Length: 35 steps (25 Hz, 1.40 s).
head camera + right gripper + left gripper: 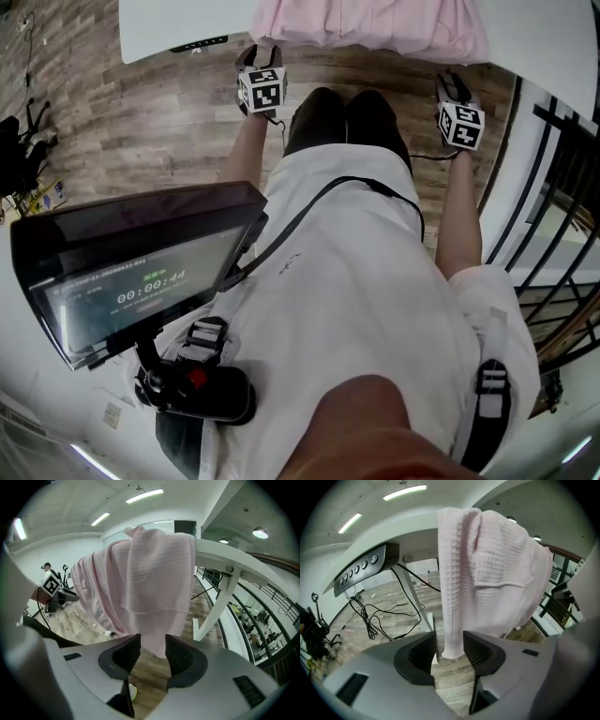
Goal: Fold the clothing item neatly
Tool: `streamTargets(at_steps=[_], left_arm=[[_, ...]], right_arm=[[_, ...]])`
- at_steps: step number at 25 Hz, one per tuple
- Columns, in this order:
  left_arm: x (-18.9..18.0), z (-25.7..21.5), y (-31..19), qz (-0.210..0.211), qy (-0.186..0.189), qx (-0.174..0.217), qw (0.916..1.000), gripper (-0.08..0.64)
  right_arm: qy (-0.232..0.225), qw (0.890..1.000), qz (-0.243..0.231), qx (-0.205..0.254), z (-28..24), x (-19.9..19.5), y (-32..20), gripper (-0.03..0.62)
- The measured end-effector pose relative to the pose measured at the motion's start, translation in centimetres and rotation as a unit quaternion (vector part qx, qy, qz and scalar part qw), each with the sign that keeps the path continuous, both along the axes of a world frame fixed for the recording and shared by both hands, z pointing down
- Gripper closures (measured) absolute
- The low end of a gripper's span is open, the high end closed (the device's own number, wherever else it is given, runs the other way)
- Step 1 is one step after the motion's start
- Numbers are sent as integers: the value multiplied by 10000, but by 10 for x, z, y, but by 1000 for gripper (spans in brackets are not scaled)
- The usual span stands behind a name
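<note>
A soft pink waffle-weave garment (487, 573) drapes off the white table (169, 23), hanging loose between the parted jaws of left gripper (449, 645) and right gripper (152, 647), neither pinching it.

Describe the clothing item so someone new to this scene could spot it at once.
Find the white table at the top of the head view. Over its near edge hangs the garment, drooping toward the floor. It is the only pink thing there, with a waffle texture, unlike the smooth white tabletop.
</note>
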<state>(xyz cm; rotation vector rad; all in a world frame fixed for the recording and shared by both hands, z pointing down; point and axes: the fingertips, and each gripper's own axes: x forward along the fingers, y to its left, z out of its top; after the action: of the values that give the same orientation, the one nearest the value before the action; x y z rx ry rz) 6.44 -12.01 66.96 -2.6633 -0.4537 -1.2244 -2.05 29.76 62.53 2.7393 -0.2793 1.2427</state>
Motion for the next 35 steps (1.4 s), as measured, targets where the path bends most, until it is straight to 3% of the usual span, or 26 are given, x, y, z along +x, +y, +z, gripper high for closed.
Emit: streamTargets(at_steps=[6,11,19,20,21,22,25,35], left_arm=[[7,-10,-7,273,80,-94,9996,397],[14,-12,-7,662,64,-99,9977,394],[28,-19,3,944,172,-102,9953,394],[31,-20,5,965,199,-109,9951,395],[32,-22,6,980,208,-131,9949,424],[32,-22,7,993,197,-163,9947,459],[19,-21,10,1086,102,-217,9938,543],[-34,-27,5,1423,-137,-356,9891,549]], right_arm=[[-49,9999,69,-107,15,7,18,353],[-109,9997,-166,-140,22,30,30,348],[-182,9982,-552,-118,19,50,31,350],[-168,9981,-576,-139,18,52,30,388],[-133,9981,-584,-159,16,55,29,560],[-101,9981,-587,-156,15,55,27,583],[-127,9979,-629,-37,17,40,17,583],[114,9950,-925,349,-2,-6,-44,583]])
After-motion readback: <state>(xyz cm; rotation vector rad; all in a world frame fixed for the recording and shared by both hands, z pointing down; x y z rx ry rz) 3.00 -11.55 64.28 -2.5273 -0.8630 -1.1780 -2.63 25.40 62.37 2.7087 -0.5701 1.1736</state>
